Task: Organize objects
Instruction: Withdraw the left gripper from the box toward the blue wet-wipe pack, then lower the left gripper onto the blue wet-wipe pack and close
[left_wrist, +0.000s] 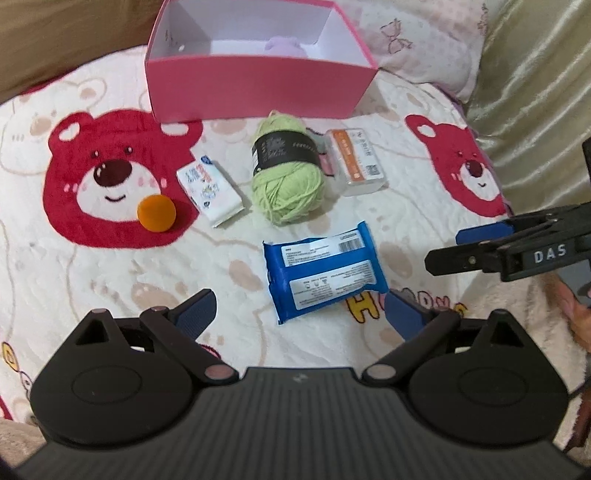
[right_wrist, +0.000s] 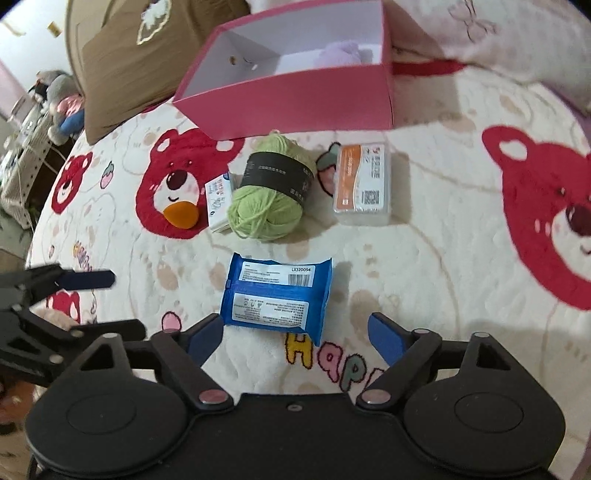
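A bear-print blanket covers the whole work surface, and at its far edge stands the pink box, open at the top, with something soft and lilac already in its back corner. In front of the box, well apart from it, lie the loose things: a green yarn ball with a black band, a blue packet nearest the cameras, a clear case with an orange label to the right of the yarn, a small white pack to its left, and an orange disc just beside that pack on a red bear's face.

Both tongs are spread wide and hold nothing. The left gripper hovers low with the blue packet just ahead, between its tips. The right gripper faces the same packet from much the same spot; in the left view it comes in side-on at the right.

Judging by this, a pick is about to begin, the blue packet being the likely first item. The next move calls for one gripper to straddle the packet across its short side, close gently since the wrapper looks soft, and carry it into the box.

Readable writing: "LX320054" on the packet, "DAS" on the right gripper, and "Happ…" in coloured letters on the blanket. The other labels are too small to read.
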